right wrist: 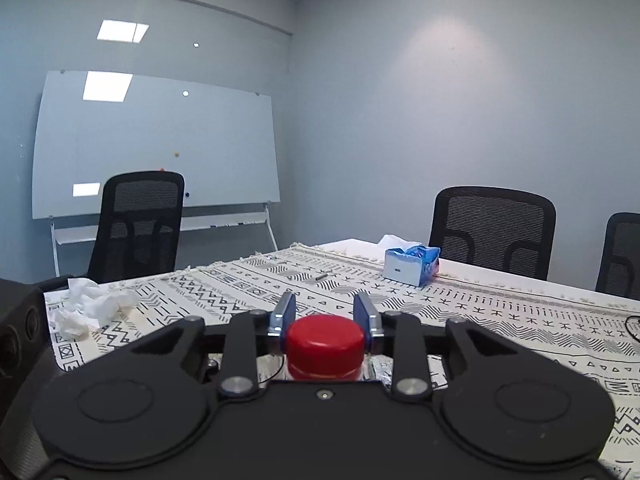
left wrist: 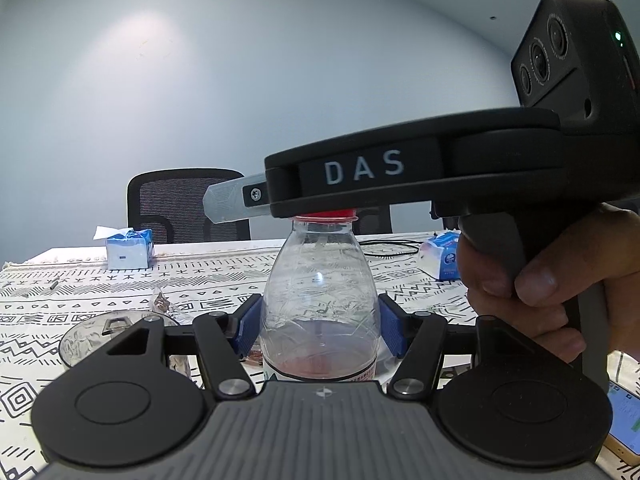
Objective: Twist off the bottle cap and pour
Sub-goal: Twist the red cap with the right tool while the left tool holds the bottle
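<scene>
Red cap (right wrist: 326, 338), black-and-white patterned tablecloth (right wrist: 500, 312).

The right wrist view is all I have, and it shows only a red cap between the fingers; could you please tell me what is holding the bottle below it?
Observer: The left gripper is shut on the clear bottle, its blue fingers pressing both sides of the body.
Operator: Thank you. Is there anything left inside to pour?
Observer: Yes, a shallow layer of reddish liquid sits at the bottom; the rest of the bottle looks empty.
Operator: And is there a vessel nearby?
Observer: A clear glass vessel stands on the patterned tablecloth, left of the bottle in the left wrist view.
</scene>
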`<state>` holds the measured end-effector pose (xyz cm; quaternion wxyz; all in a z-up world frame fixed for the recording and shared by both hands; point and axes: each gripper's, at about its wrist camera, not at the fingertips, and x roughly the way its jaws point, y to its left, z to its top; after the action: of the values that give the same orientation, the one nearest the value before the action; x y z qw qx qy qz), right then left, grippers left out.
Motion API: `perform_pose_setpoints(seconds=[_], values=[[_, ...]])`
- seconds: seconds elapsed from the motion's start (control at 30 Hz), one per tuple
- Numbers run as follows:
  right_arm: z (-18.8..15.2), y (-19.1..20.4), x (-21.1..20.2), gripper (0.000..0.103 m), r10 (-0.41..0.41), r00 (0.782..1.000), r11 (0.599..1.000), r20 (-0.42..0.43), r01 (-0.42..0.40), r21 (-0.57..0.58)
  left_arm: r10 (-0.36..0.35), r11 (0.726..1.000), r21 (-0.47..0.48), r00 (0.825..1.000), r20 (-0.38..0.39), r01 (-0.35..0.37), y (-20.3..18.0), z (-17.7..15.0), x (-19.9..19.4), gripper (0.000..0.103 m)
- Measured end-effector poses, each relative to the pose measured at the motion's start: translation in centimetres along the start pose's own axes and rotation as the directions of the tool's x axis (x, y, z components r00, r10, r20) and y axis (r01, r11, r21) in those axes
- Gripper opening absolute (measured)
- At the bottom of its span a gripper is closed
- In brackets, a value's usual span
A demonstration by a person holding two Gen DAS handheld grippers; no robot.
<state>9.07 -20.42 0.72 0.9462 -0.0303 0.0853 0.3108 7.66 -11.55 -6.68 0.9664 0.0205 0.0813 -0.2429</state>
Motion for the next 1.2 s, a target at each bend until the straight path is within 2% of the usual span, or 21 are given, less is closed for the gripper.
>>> perform_pose_setpoints(seconds=[0.07,0.17,0.3,0.43,0.5,0.53,0.6,0.67,0.7,0.83,0.9,0.93,1.07,1.17,1.2], values=[[-0.1,-0.4,0.0,0.034,0.026,1.0,1.0,0.004,-0.026,0.003,-0.004,1.0,-0.008,1.0,-0.003,0.004,0.1,0.0,0.1,0.057],[-0.1,-1.6,0.0,0.034,0.115,0.993,0.993,0.017,-0.115,-0.009,-0.006,1.0,-0.003,1.0,-0.003,0.006,0.1,-0.1,0.1,0.057],[-0.6,-3.2,-0.3,0.033,0.242,0.968,0.97,0.065,-0.24,-0.042,-0.012,1.0,-0.004,1.0,-0.003,0.012,-0.1,-0.1,0.0,0.057],[-0.4,-4.5,0.2,0.034,0.348,0.935,0.937,0.061,-0.347,-0.038,-0.014,1.0,-0.016,1.0,-0.003,0.014,0.0,-0.1,0.0,0.057],[0.2,-4.2,0.1,0.034,0.333,0.942,0.942,0.03,-0.332,-0.036,-0.013,1.0,-0.016,1.0,-0.003,0.013,-0.1,-0.2,-0.1,0.057],[0.5,-3.7,-0.1,0.034,0.302,0.953,0.953,0.011,-0.302,-0.026,-0.012,1.0,-0.014,1.0,-0.003,0.012,-0.2,-0.2,-0.1,0.057],[0.8,-2.5,-0.7,0.036,0.212,0.977,0.977,-0.003,-0.212,-0.033,-0.007,1.0,-0.011,1.0,-0.003,0.007,-0.4,-0.2,-0.1,0.057],[0.9,-0.9,-1.6,0.046,0.051,0.999,0.998,0.0,-0.051,-0.035,-0.004,1.0,-0.003,1.0,-0.002,0.004,-0.6,-0.2,-0.1,0.058],[0.9,-0.2,-2.0,0.05,-0.027,1.0,0.999,0.003,0.027,-0.028,-0.001,1.0,0.001,1.0,-0.001,0.001,-0.6,-0.2,-0.1,0.058],[0.5,1.6,-3.6,0.049,-0.151,0.988,0.988,0.032,0.152,-0.039,0.007,1.0,0.006,1.0,0.001,-0.007,-0.7,-0.2,-0.2,0.058],[0.5,2.1,-3.7,0.044,-0.177,0.984,0.982,0.03,0.179,-0.062,0.009,1.0,0.007,1.0,0.001,-0.009,-0.7,-0.2,-0.2,0.058],[0.5,2.0,-3.7,0.034,-0.157,0.987,0.986,0.024,0.158,-0.057,0.01,1.0,0.003,1.0,0.001,-0.01,-0.7,-0.2,-0.2,0.058],[0.3,1.1,-3.7,0.033,-0.106,0.994,0.994,0.025,0.107,-0.025,0.008,1.0,0.002,1.0,0.002,-0.008,-0.4,-0.2,-0.1,0.058],[0.2,-0.2,-3.7,0.033,-0.016,1.0,1.0,0.027,0.016,-0.004,0.001,1.0,-0.004,1.0,0.0,-0.001,-0.2,-0.3,-0.2,0.058],[0.1,-1.1,-3.6,0.033,0.041,0.999,0.999,0.035,-0.041,0.003,-0.001,1.0,-0.005,1.0,0.0,0.001,-0.2,-0.3,-0.2,0.058]])
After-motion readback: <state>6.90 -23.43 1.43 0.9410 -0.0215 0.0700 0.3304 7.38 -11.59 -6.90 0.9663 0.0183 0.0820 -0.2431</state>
